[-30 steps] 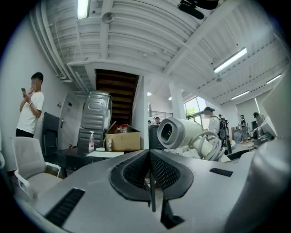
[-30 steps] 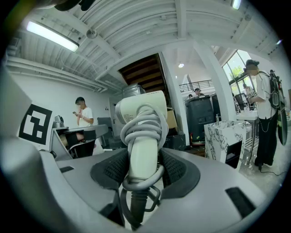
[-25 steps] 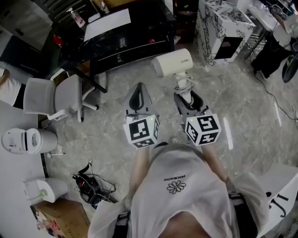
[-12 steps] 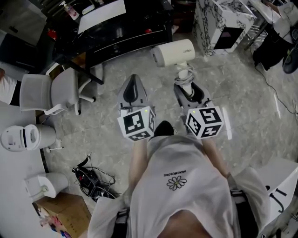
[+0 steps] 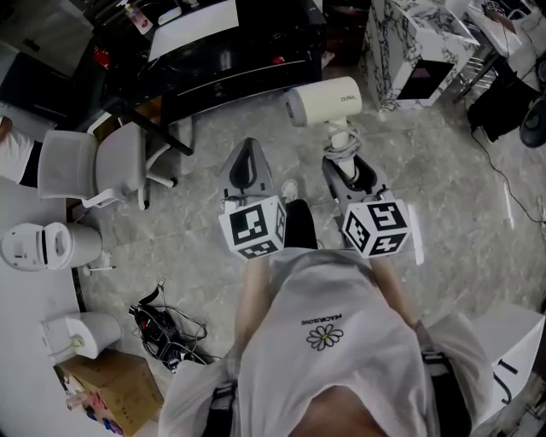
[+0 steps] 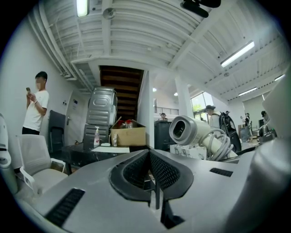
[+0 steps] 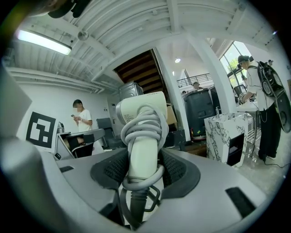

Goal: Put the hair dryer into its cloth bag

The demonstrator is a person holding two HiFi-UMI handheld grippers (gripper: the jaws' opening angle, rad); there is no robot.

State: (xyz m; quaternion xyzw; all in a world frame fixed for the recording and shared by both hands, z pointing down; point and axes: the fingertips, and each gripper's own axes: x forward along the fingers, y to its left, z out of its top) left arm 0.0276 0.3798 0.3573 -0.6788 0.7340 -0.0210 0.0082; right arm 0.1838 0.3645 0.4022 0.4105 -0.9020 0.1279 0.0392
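1 hair dryer (image 5: 324,101): right hand-held gripper (image 5: 348,169) is clamping its cord-wrapped handle, handle pointing forward, barrel crossing above the floor (image 5: 478,222). Left hand-held gripper (image 5: 246,166) is hovering alongside, closed, empty. Cloth bag unseen.

You stand on a pale grey marbled floor (image 5: 205,247). Ahead of you a black worktop (image 5: 239,72) carries a white sheet of paper (image 5: 192,26) and a pump bottle (image 6: 96,136), with a cardboard box (image 6: 128,135) behind them. A grey office chair (image 5: 94,166) stands near its left end, and a marble-patterned cabinet (image 5: 401,38) with a dark opening stands to your right. At your left, black cables (image 5: 166,329) lie tangled on the floor. Above you the white ribbed ceiling (image 6: 136,32) carries tube lights (image 6: 238,53). A dark wooden staircase (image 6: 120,84) climbs beyond the worktop, and daylight comes through a window (image 6: 200,103) on the right. A person in a white shirt (image 6: 35,109) stands by the left wall.
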